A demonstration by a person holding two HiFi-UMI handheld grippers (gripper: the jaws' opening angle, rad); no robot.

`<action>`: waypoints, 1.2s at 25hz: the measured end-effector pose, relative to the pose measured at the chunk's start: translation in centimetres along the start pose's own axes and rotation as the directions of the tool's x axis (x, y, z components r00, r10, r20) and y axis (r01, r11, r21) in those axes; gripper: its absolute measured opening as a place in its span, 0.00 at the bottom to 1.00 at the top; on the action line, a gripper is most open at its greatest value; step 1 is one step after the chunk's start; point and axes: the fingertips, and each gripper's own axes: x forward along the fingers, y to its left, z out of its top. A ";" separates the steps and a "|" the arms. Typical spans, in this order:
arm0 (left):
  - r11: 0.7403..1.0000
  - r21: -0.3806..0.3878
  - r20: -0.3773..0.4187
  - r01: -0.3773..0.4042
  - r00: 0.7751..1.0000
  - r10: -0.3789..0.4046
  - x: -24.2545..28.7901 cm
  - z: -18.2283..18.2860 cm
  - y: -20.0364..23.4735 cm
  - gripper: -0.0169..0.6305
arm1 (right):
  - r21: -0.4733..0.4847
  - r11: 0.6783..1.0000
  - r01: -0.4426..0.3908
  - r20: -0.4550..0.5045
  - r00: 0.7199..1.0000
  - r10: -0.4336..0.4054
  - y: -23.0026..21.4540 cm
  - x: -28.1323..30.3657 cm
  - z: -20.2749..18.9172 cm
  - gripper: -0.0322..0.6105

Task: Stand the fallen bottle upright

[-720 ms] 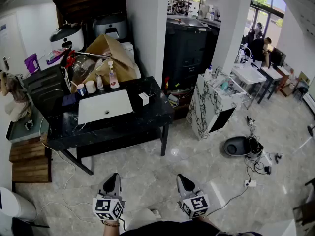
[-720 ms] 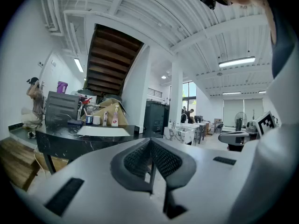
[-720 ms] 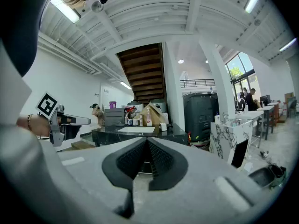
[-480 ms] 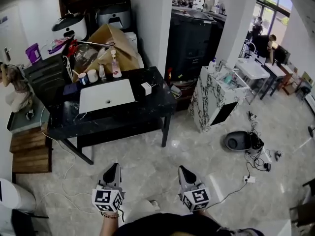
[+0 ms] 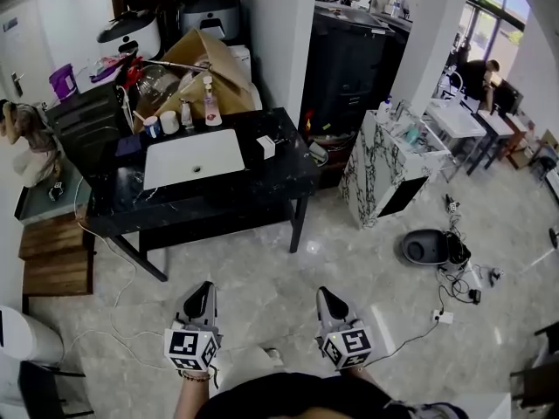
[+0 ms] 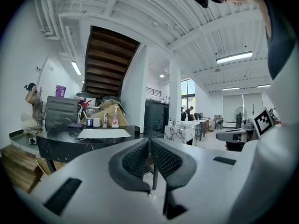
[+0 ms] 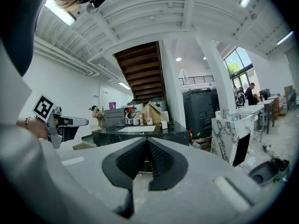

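Observation:
A black table (image 5: 262,186) with a white inset basin (image 5: 194,155) stands well ahead of me across the tiled floor. At its back edge stand a pink pump bottle (image 5: 210,110), a smaller bottle (image 5: 186,116) and two cups (image 5: 159,125), all upright. From this distance I cannot make out a bottle lying down. My left gripper (image 5: 206,288) and right gripper (image 5: 325,293) hover side by side low in the head view, far short of the table. Both are shut with nothing between the pads, as the left gripper view (image 6: 149,141) and right gripper view (image 7: 146,140) show.
A small white box (image 5: 266,147) sits at the table's right end and an open cardboard box (image 5: 205,64) behind it. A marble-patterned cabinet (image 5: 384,168), a dark round floor device (image 5: 425,247) and cables (image 5: 454,295) lie to the right. Wooden steps (image 5: 54,264) are at the left.
The table and both grippers have slid slightly upward in the head view as the camera shifted. The grippers keep their side-by-side pose and stay shut.

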 end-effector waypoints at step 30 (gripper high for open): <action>0.999 0.010 -0.040 0.044 0.998 -0.044 3.8 -0.4 -1.4 0.60 | 0.013 1.000 0.023 -0.014 1.000 -0.023 -2.5 1.6 0.0 0.06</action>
